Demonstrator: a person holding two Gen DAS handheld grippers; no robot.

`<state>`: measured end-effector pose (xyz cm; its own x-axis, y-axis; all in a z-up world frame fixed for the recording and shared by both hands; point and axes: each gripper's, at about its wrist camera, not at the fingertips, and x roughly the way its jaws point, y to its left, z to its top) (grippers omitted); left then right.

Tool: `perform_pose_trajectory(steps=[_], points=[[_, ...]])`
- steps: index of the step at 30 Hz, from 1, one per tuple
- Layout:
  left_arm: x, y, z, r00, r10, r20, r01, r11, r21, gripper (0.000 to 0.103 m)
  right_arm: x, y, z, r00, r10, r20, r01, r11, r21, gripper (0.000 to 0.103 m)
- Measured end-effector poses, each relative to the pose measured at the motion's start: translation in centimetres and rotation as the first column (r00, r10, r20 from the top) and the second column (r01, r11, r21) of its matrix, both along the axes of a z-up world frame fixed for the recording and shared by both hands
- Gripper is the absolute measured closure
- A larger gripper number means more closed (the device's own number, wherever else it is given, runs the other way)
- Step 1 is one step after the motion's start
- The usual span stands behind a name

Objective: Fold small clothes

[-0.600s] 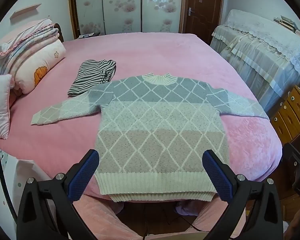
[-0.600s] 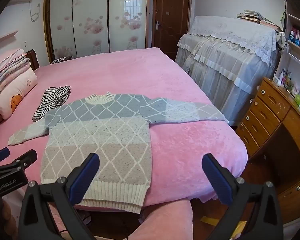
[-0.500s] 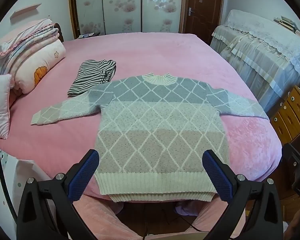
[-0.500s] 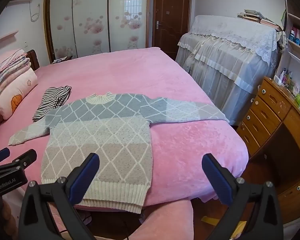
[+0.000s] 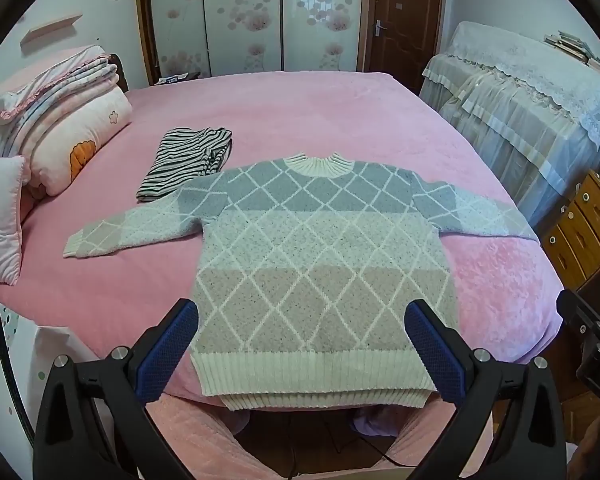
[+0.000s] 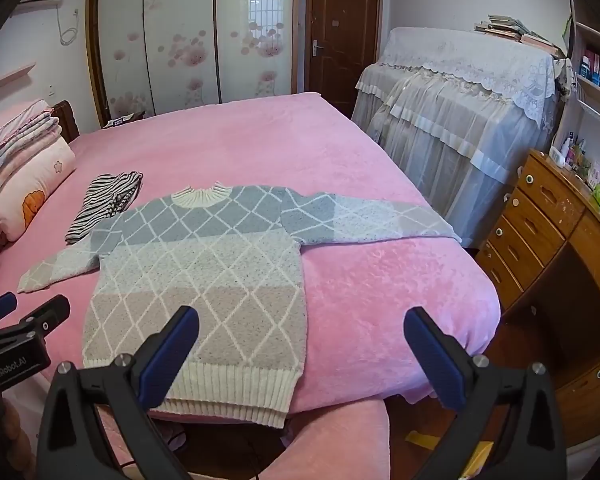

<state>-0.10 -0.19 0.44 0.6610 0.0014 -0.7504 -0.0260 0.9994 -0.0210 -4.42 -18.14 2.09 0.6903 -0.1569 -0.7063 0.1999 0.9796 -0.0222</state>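
Knitted grey-and-beige sweater lies flat on the pink bed, sleeves spread, hem at the near edge. Both grippers — left gripper, right gripper — hover before the sweater, jaws wide, empty. Folding looks unstarted; next, probably take a sleeve.

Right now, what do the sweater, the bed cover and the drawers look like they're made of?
Sweater: thick, slightly fuzzy knit, probably wool or acrylic; ribbed hem and collar, speckled yarn show.
Bed cover: plush pink fleece or velvet by its soft, patchy sheen.
Drawers: varnished wood, or a wood-look finish, with visible grain and round pale knobs.
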Motion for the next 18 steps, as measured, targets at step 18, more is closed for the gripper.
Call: perform_pose_trajectory(steps=[18], points=[[0.05, 0.12, 0.14, 1.0, 0.002, -0.001, -0.002, 1.0, 0.002, 0.001, 0.34, 0.54, -0.76, 1.0, 0.012, -0.007, -0.012, 1.0, 0.004, 0.0]])
